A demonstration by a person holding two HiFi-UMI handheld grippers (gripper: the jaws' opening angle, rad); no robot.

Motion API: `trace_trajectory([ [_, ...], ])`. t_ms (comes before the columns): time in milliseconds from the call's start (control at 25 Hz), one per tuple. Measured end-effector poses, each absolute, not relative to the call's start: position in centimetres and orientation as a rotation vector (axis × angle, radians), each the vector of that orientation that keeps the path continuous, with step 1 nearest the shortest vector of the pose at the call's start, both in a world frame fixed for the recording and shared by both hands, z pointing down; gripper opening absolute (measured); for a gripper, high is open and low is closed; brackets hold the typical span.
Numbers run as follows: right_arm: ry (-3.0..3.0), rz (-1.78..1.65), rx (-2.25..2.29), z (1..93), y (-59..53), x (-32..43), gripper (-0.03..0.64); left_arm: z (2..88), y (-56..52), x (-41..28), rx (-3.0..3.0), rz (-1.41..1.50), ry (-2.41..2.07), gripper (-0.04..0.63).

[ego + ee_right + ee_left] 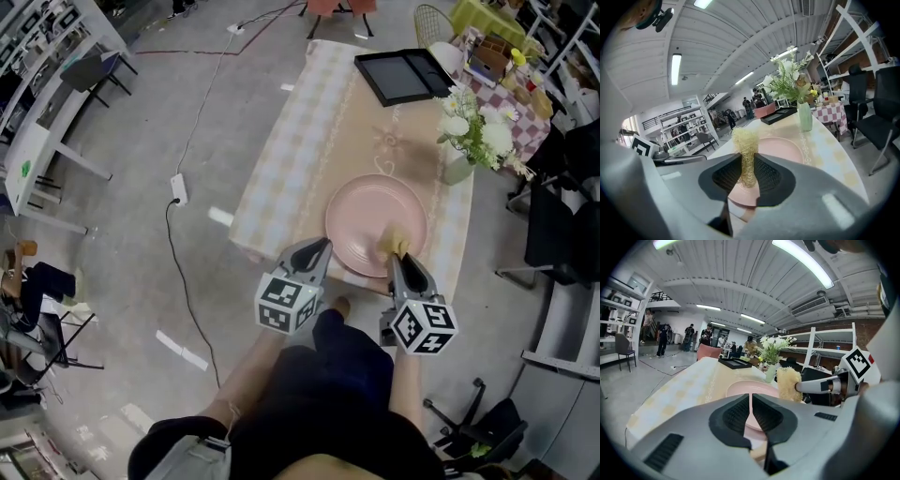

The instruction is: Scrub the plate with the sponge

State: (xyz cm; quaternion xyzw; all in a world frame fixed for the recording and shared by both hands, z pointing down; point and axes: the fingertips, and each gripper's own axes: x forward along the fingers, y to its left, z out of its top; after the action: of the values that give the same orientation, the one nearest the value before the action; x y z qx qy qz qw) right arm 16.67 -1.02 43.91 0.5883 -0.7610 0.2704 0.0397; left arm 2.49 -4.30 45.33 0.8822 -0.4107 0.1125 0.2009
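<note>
Right tool (397, 258) up close is pinching the yellow sponge (397, 242) over the near right edge of the pink plate (361, 220), which sits on the surface (281, 187). Right gripper view has the sponge's long axis upright, squeezed midway. Left gripper view catches its side. Left tool (322, 246) is pressed together by the plate's left rim.

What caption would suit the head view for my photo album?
From above: the right gripper holds a yellow sponge over a pink plate, left gripper shut at its rim.
</note>
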Motion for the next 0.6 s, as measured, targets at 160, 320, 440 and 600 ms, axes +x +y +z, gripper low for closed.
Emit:
trace_trajectory([
  [160,-2.358,0.829,1.754,44.0,-2.6,16.6,0.081,45.5,-5.5,2.6,2.442,0.315,-1.179,0.026],
  [320,-2.393,0.819,1.695,44.0,-4.4,16.8,0.081,45.4,-7.3,3.1,2.435,0.297,-1.214,0.026],
  [440,-2.409,0.799,1.674,43.8,-5.7,17.1,0.081,45.0,-8.6,3.7,2.442,0.279,-1.237,0.026],
  [600,-2.437,0.745,1.645,43.2,-7.1,17.3,0.081,44.6,-9.6,3.9,2.45,0.263,-1.27,0.026],
])
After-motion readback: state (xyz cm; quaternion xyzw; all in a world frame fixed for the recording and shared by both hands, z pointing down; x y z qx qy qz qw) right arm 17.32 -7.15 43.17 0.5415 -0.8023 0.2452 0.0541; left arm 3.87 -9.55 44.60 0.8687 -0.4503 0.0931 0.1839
